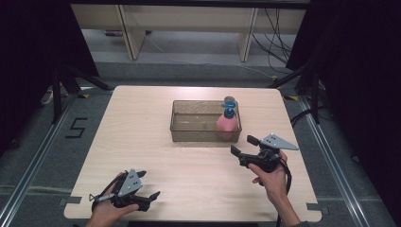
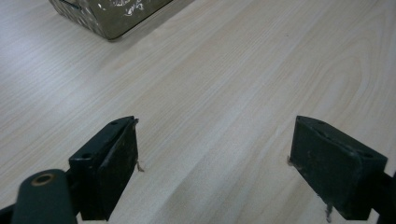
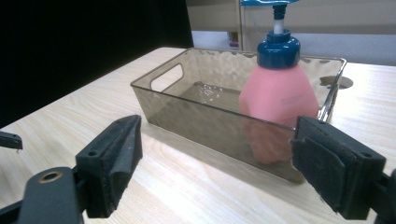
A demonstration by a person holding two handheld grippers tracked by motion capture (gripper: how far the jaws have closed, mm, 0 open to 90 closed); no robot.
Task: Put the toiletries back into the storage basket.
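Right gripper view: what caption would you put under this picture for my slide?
Open tongs face a pink pump bottle standing upright at one end of a clear bin on a wooden table.

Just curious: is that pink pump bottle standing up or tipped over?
Upright: the pink plastic pump bottle stands inside the clear brownish plastic bin, blue pump on top.
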